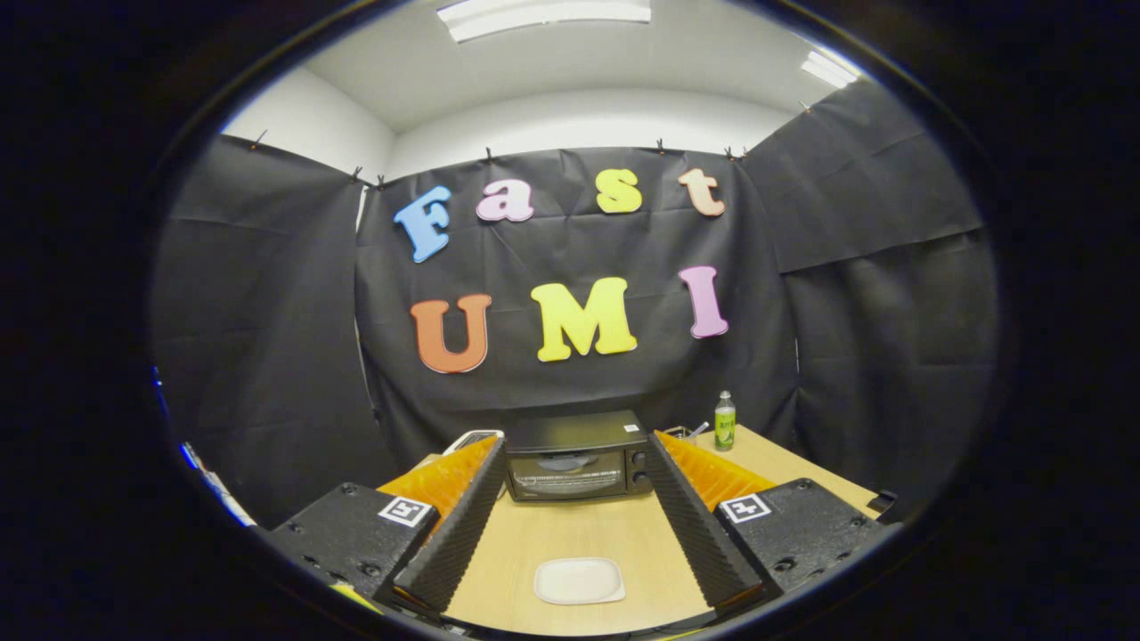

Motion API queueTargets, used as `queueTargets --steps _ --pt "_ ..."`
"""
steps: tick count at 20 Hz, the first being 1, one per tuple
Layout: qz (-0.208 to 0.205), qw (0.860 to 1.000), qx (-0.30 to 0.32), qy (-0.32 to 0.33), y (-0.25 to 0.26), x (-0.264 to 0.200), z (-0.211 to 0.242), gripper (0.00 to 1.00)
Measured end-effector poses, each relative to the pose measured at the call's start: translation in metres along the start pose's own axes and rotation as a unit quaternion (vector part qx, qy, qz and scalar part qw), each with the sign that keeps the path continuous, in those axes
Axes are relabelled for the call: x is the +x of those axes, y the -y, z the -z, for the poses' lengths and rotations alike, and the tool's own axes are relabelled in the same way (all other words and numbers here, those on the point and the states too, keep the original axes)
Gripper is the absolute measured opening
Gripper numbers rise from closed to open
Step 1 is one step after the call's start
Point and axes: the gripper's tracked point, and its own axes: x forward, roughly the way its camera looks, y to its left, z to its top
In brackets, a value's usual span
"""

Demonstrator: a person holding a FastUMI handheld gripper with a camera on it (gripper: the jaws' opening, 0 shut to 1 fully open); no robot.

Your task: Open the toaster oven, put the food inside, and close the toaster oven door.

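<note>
Presently gripper wide, holding nothing; oven door closed beyond fingers, plate between. Stage unclear; keep approach square.

The gripper gapes wide — white plate between its fingers, closed toaster oven beyond.

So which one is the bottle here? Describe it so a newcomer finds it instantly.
Start at the black toaster oven at the far end of the wooden table, beyond the open gripper. To the oven's right, near the black cloth wall, stands the bottle: small, upright, clear with a green label, the only tall slim thing there.
</note>
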Motion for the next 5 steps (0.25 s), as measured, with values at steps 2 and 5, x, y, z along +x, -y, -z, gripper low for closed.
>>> queueTargets --steps 2,5 --pt "0.002 1.0 -0.006 -0.002 0.0027 0.0006 0.0035 1.0" --pt "0.008 1.0 0.003 0.012 0.0085 -0.002 -0.0022 1.0"
